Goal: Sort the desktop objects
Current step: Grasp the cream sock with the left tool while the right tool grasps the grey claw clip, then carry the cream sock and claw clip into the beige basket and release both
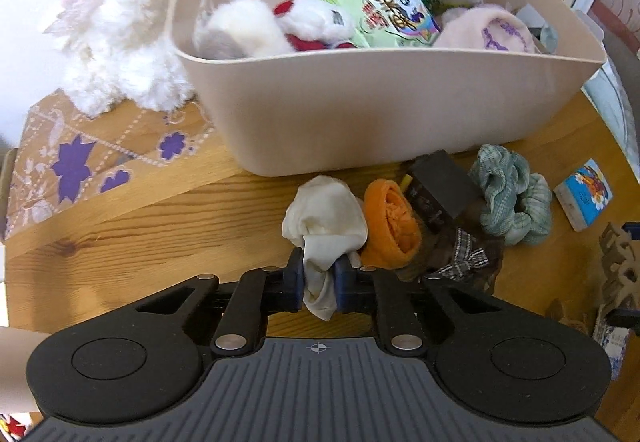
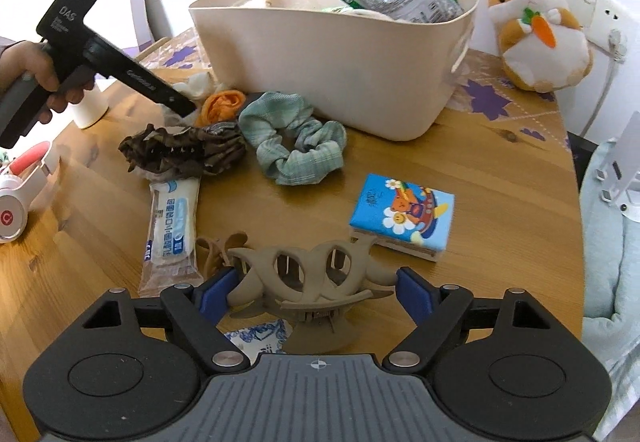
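My left gripper [image 1: 318,278] is shut on a white cloth [image 1: 326,222] on the wooden table, just in front of the beige bin [image 1: 380,114]. An orange cloth [image 1: 394,226], a dark box [image 1: 440,186], a brown bow clip [image 1: 468,258] and a green scrunchie [image 1: 512,198] lie to its right. My right gripper [image 2: 316,282] is open around a beige hair claw clip [image 2: 312,274] on the table, jaws on either side of it. The left gripper also shows in the right wrist view [image 2: 184,104].
The bin [image 2: 340,54] holds plush toys and snack bags. A white plush rabbit [image 1: 112,22] stands left of it, a hamster plush [image 2: 540,30] right of it. A blue tissue pack [image 2: 404,216], a wrapped packet [image 2: 172,230], headphones [image 2: 16,194] and a white cup [image 2: 92,106] lie on the table [image 2: 500,202].
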{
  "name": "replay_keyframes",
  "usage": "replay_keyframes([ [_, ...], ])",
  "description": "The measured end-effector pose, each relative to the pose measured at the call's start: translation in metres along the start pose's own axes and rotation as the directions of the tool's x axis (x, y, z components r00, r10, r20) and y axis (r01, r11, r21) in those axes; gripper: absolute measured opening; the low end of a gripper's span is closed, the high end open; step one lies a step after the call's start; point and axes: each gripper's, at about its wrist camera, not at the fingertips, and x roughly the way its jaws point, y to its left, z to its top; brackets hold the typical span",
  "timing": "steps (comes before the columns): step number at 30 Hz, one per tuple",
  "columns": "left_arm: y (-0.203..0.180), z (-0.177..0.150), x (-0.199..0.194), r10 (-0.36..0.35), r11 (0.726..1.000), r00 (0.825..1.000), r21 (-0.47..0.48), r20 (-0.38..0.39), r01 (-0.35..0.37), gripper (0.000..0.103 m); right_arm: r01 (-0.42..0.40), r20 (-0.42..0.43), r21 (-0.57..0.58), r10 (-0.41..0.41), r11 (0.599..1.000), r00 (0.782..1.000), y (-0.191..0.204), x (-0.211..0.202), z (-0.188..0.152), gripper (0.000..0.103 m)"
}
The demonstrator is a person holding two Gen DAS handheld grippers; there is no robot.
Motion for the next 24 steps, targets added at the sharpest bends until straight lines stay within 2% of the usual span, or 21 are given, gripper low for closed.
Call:
replay_keyframes([
  [8,0.015,-0.005,-0.020,0.005,1.000,0.999,-0.021,0.041,-0.004,0.011,0.035,0.060,0.024,-0.036,0.999,0.998,-0.005,-0.019,0.005,0.084],
  [15,0.011,-0.011,-0.040,-0.005,1.000,0.998,0.001,0.069,0.005,0.009,0.065,0.130,0.032,-0.069,0.997,0.989,-0.007,-0.040,0.021,0.084],
  [24,0.007,-0.011,-0.074,-0.024,1.000,0.991,0.004,0.134,0.024,0.008,0.096,0.180,0.054,-0.104,0.994,0.978,-0.012,-0.055,0.037,0.084],
])
